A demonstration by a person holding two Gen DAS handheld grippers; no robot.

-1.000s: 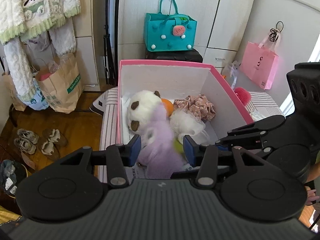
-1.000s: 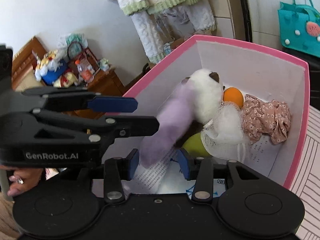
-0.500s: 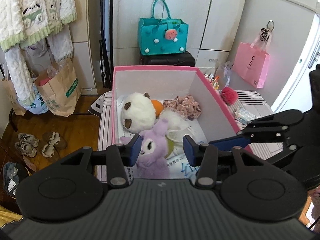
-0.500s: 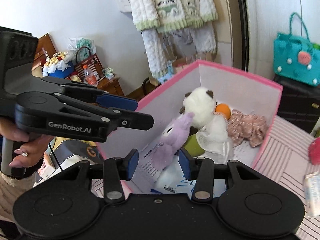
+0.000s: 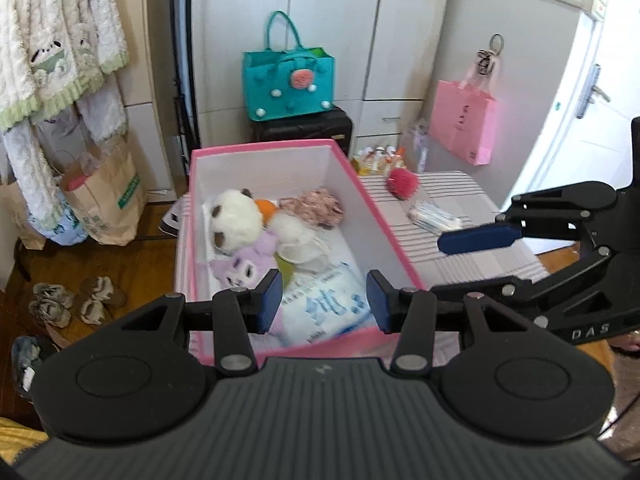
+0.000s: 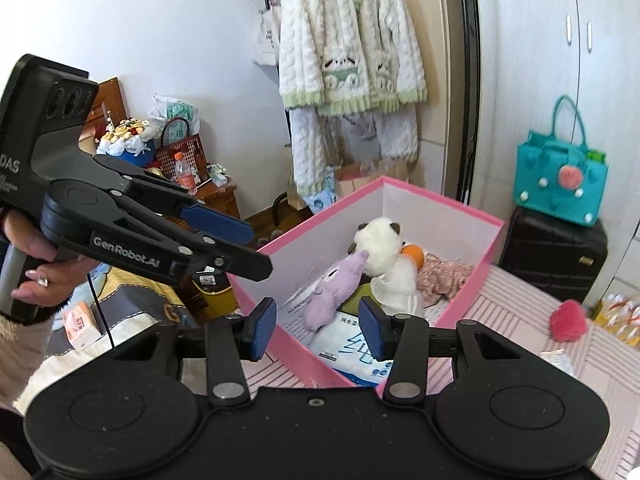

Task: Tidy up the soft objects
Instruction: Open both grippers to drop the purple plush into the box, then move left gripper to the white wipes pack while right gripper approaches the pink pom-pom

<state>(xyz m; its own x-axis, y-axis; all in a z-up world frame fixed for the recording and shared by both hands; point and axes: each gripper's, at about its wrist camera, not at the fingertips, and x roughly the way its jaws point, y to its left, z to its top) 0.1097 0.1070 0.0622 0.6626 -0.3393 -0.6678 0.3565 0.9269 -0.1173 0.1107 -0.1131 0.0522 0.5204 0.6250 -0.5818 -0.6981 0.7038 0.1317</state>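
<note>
I find both claws empty and spread: left gripper (image 5: pixel 323 300) and right gripper (image 6: pixel 316 330) hover above the pink box (image 5: pixel 392 248). The purple plush (image 5: pixel 244 266) lies inside, against the white plush (image 5: pixel 234 220). A red pompom (image 5: pixel 401 179) sits outside on the striped surface (image 5: pixel 452 196).

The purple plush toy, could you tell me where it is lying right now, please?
The purple plush toy lies inside the pink box, toward its left wall in the left wrist view, touching the white panda plush behind it, with neither claw gripping it.
</note>
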